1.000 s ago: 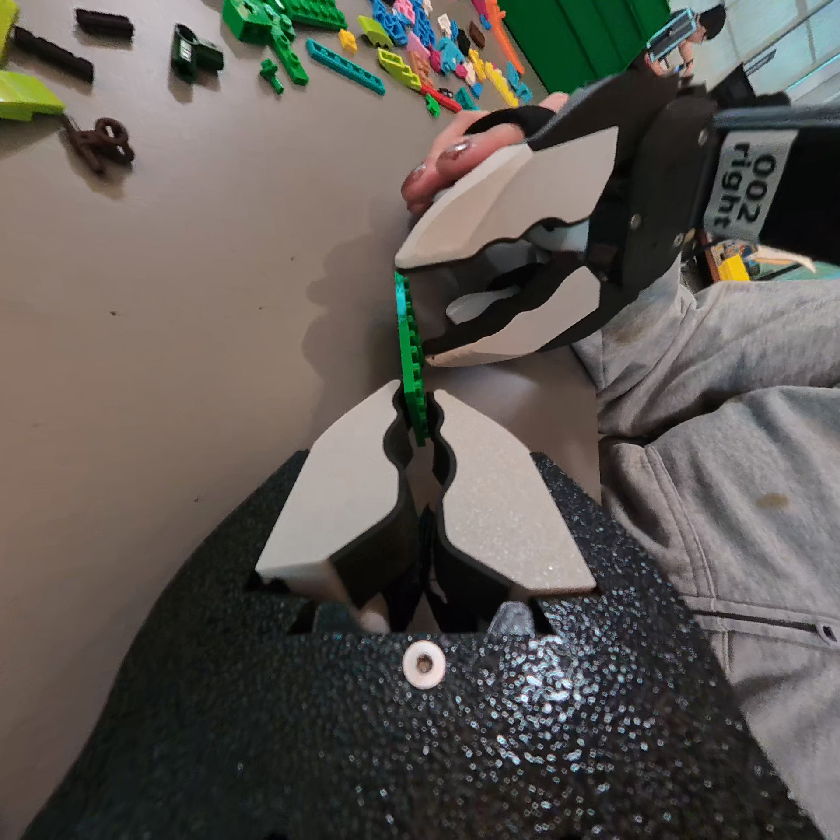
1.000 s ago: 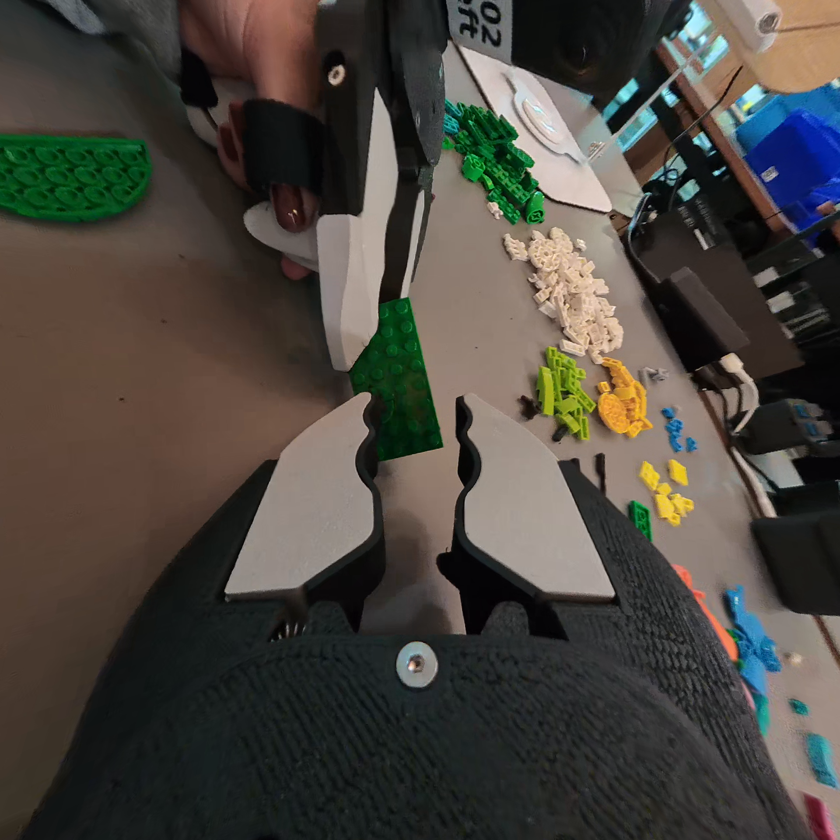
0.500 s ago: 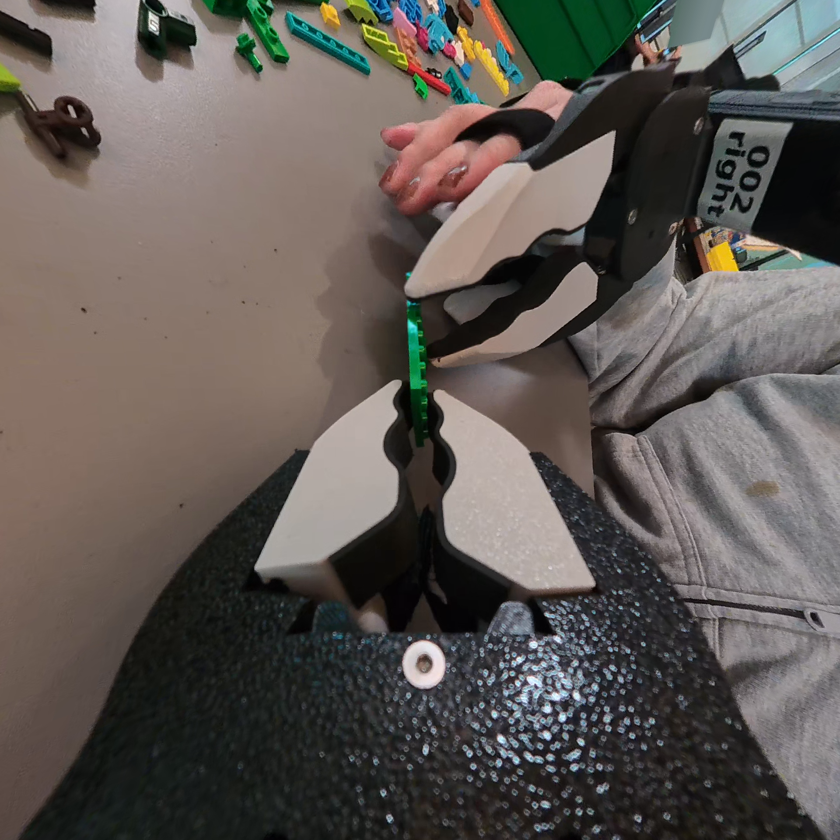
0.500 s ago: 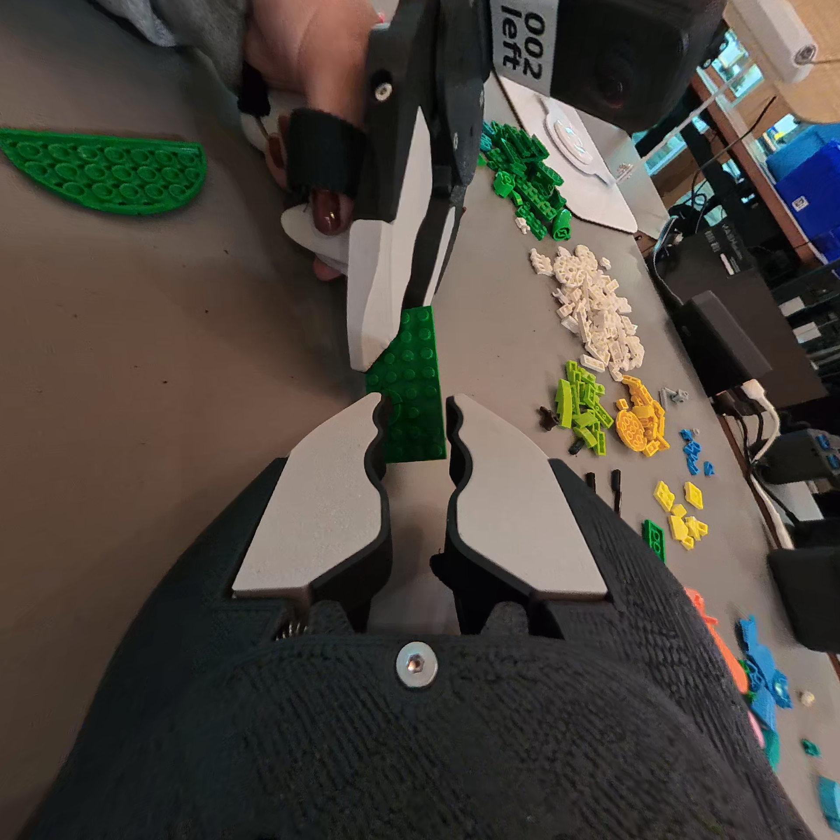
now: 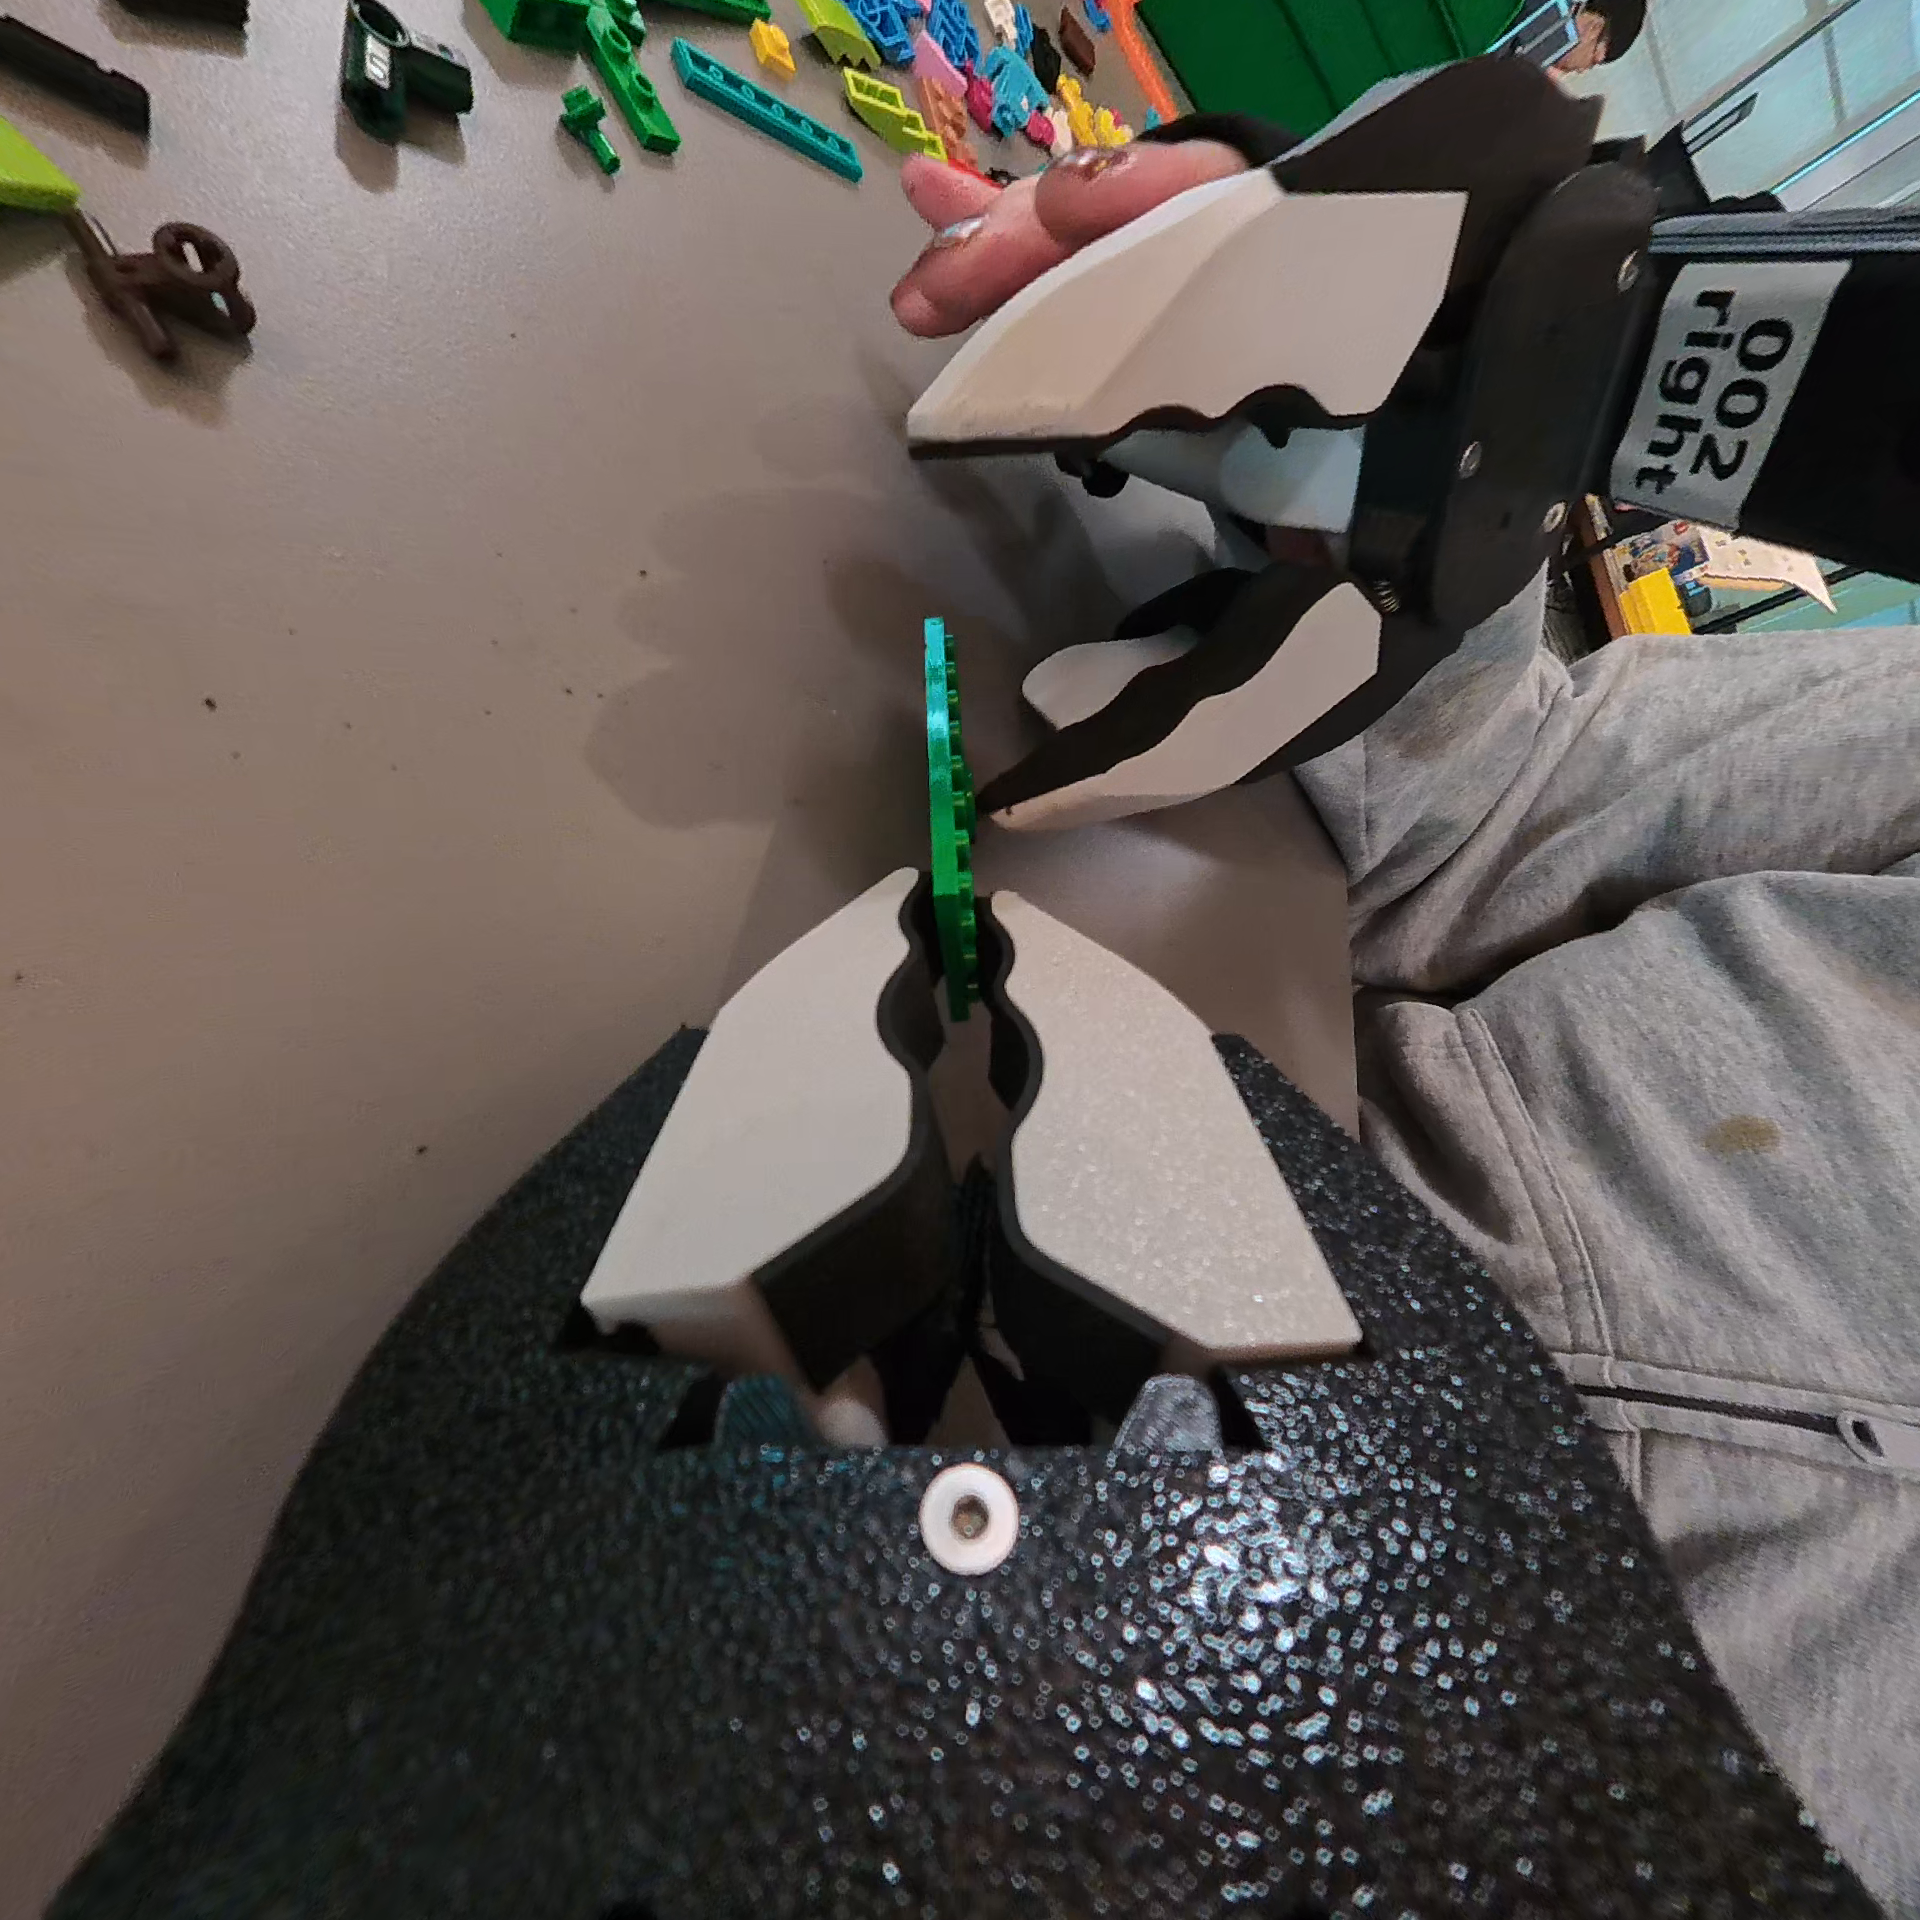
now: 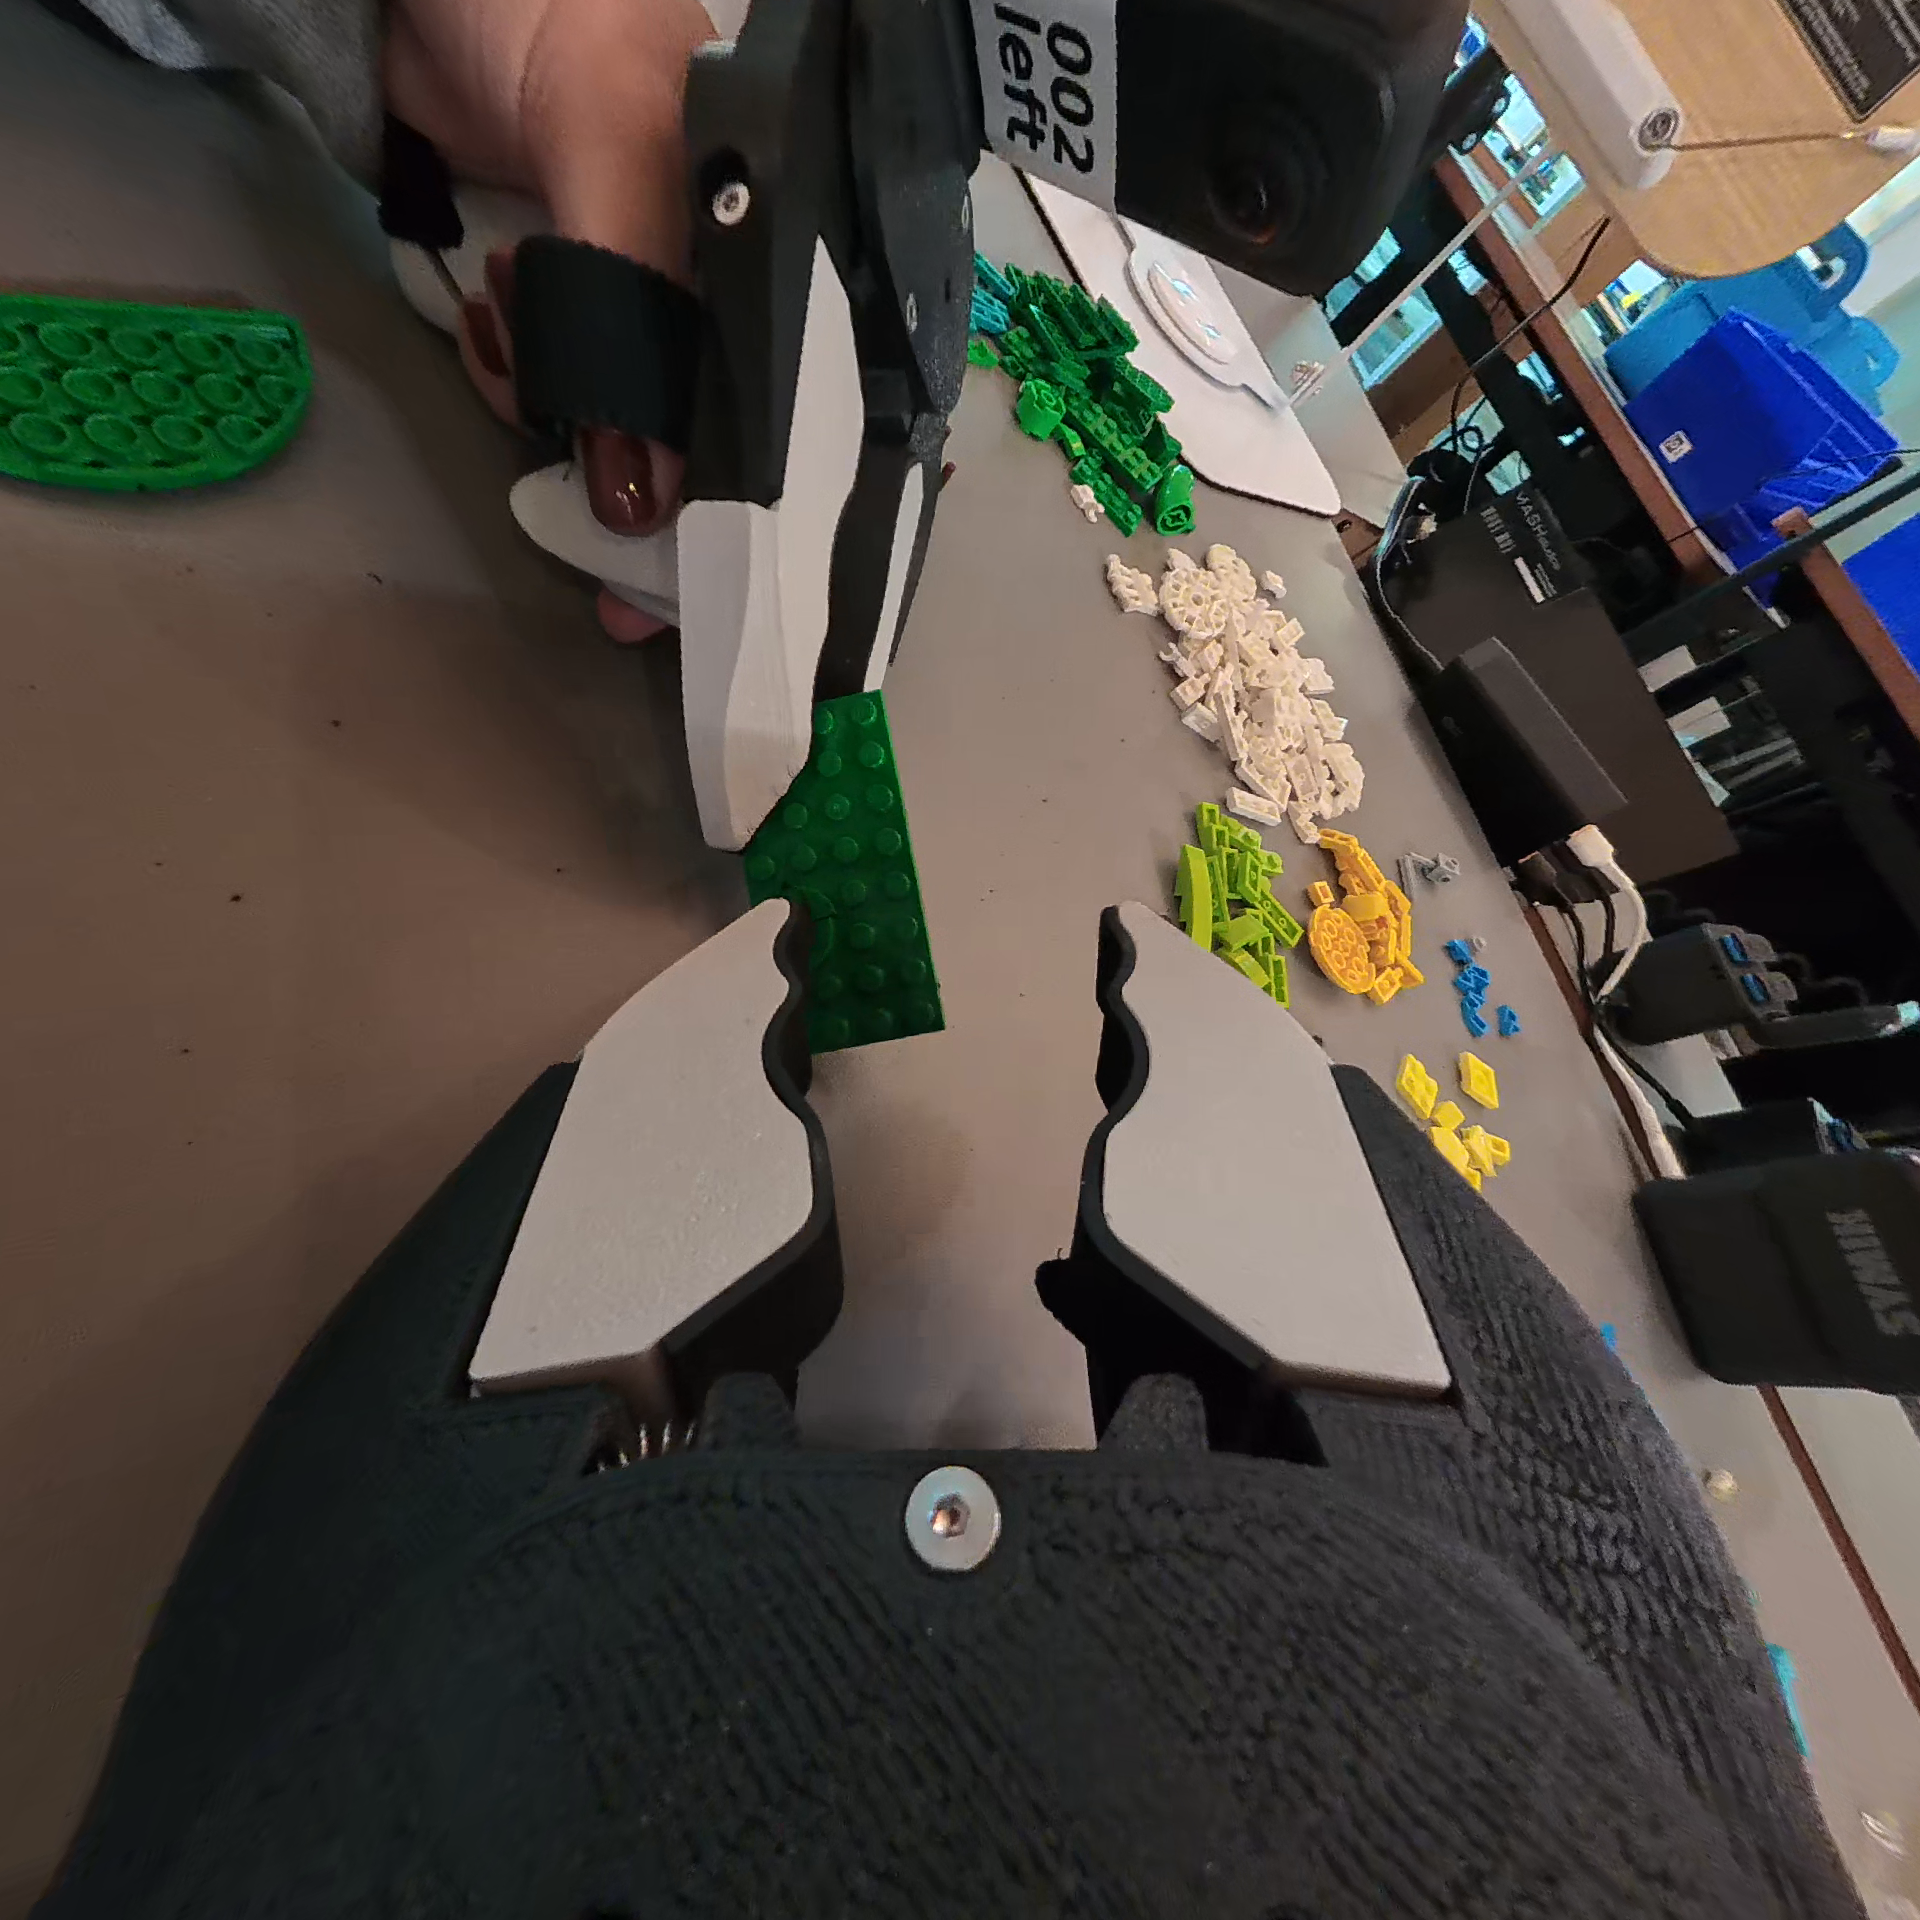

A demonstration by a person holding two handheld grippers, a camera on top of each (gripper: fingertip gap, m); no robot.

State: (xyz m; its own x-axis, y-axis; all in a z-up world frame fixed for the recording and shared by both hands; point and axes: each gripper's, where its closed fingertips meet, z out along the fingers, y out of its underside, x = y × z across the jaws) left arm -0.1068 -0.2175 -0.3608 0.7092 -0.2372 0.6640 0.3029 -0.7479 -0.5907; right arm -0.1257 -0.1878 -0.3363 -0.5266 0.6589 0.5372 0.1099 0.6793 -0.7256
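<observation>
My left gripper [image 5: 954,902] is shut on a flat green studded plate [image 5: 951,821], held on edge above the grey table [image 5: 416,623]. The same plate [image 6: 857,883] shows in the right wrist view, pinched at its far end by the left gripper [image 6: 800,748]. My right gripper [image 6: 945,925] is open wide; its left pad [image 6: 727,997] lies against the plate's side, its right pad [image 6: 1195,1008] stands well apart. In the left wrist view the right gripper [image 5: 966,623] is spread, its lower fingertip at the plate's studded face.
A green half-round studded plate [image 6: 135,390] lies at the left. Piles of green [image 6: 1091,405], white [image 6: 1247,675], lime [image 6: 1236,904], orange [image 6: 1361,925] and yellow [image 6: 1455,1112] pieces lie to the right. Mixed coloured pieces [image 5: 883,83] lie at the far table end. A grey sleeve [image 5: 1610,987] is at the right.
My right gripper closed around the plate's end, then opened wide and let it go. The left gripper has kept its hold on the plate throughout.
</observation>
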